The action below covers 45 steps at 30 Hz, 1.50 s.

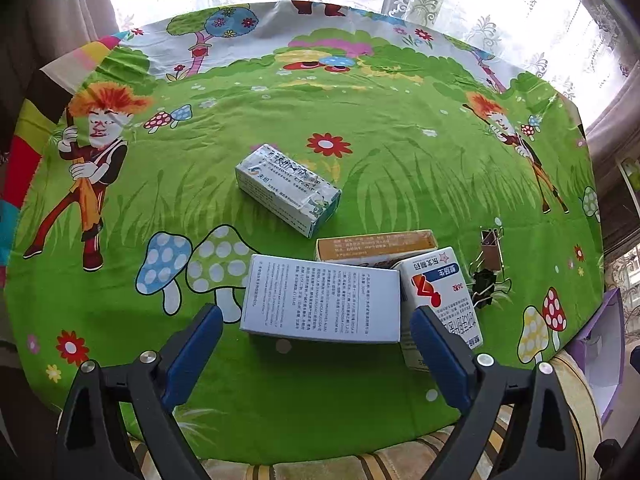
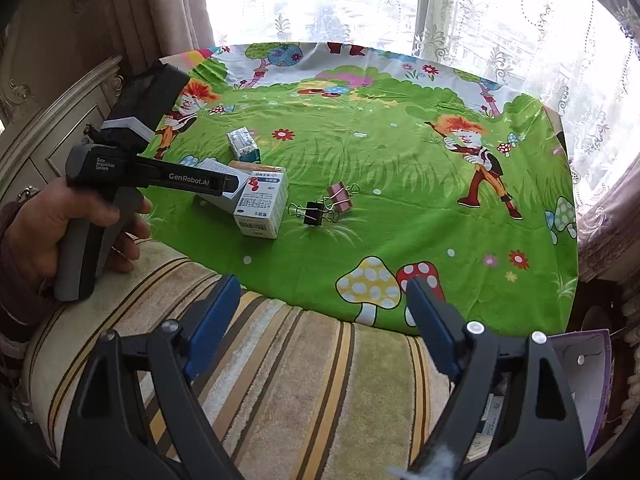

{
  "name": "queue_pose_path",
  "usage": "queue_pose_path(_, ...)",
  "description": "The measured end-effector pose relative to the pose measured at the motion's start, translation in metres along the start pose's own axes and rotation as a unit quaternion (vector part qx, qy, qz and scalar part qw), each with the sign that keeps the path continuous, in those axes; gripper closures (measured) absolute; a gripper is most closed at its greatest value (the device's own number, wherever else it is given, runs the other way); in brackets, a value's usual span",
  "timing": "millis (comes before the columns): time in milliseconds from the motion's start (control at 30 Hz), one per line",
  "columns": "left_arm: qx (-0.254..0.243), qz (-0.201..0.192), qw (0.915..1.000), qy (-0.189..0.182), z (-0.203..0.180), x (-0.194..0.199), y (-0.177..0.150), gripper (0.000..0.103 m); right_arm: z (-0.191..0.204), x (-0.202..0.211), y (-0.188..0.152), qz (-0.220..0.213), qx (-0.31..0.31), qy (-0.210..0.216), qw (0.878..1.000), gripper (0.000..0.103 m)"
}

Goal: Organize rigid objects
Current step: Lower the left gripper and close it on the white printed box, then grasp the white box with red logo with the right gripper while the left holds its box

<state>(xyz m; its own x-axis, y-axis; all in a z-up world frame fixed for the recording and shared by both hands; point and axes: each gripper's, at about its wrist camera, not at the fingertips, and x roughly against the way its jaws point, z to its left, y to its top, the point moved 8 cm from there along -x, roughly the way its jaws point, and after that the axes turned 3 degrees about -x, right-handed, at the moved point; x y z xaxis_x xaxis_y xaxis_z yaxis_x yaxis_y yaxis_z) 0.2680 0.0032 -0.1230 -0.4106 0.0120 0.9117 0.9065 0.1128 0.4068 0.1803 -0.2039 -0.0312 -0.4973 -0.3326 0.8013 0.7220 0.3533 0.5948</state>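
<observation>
Closest to the left wrist camera, the left gripper (image 1: 316, 320) hangs with its blue fingers (image 1: 196, 344) spread wide apart, clamped on nothing. A white box with fine print (image 1: 322, 304) lies flat on the tabletop (image 1: 360, 168) between and just beyond the tips; no pad touches it. Against that box's right side leans a white box with a red mark (image 1: 438, 292), and behind the two sits a yellow box (image 1: 376, 244). Farther back, apart from that cluster, a blue-and-white box (image 1: 288, 188) lies at an angle on the green cartoon cloth. To the right of the cluster sit a black binder clip (image 1: 484, 284) and a pink binder clip (image 1: 491, 254), close together.

The right gripper (image 2: 322, 308) stands off the tabletop's near edge, above a striped cushion (image 2: 280, 360), fingers apart and empty. From its camera a hand (image 2: 44, 232) is seen holding the left tool over the boxes. A purple paper bag (image 2: 584, 364) stands low at the right.
</observation>
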Motion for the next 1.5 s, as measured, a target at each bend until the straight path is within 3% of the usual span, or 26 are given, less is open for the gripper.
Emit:
queue_pose_path(100, -0.009, 0.004, 0.9999, -0.014, -0.002, -0.003, 0.0, 0.006, 0.013, -0.011, 0.001, 0.013, 0.009, 0.005, 1.0, 0.016)
queue_pose_path(433, -0.024, 0.015, 0.9996, -0.007, 0.0, -0.022, 0.005, 0.005, 0.041, -0.047, 0.005, 0.056, 0.042, -0.005, 0.998, 0.016)
queue_pose_path(500, -0.024, 0.021, 0.9994, -0.014, -0.001, -0.026, 0.004, 0.015, 0.046, -0.054, 0.007, 0.063, 0.048, -0.008, 0.997, 0.016)
queue_pose_path(733, 0.04, -0.016, 0.9979, -0.047, 0.018, -0.007, 0.002, 0.016, 0.053, -0.079, 0.02, 0.073, 0.026, -0.011, 0.997, 0.016)
queue_pose_path(1033, 0.14, -0.082, 0.9853, -0.054, 0.066, 0.029, -0.012, 0.016, 0.065, -0.109, 0.038, 0.074, 0.019, -0.029, 0.997, 0.016)
queue_pose_path(1400, 0.153, -0.097, 0.9819, -0.055, 0.073, 0.034, -0.014, 0.016, 0.073, -0.146, 0.051, 0.098, 0.021, -0.045, 0.994, 0.016)
queue_pose_path(1500, 0.153, -0.095, 0.9819, -0.058, 0.073, 0.032, -0.015, 0.016, 0.072, -0.152, 0.051, 0.101, 0.016, -0.045, 0.994, 0.024)
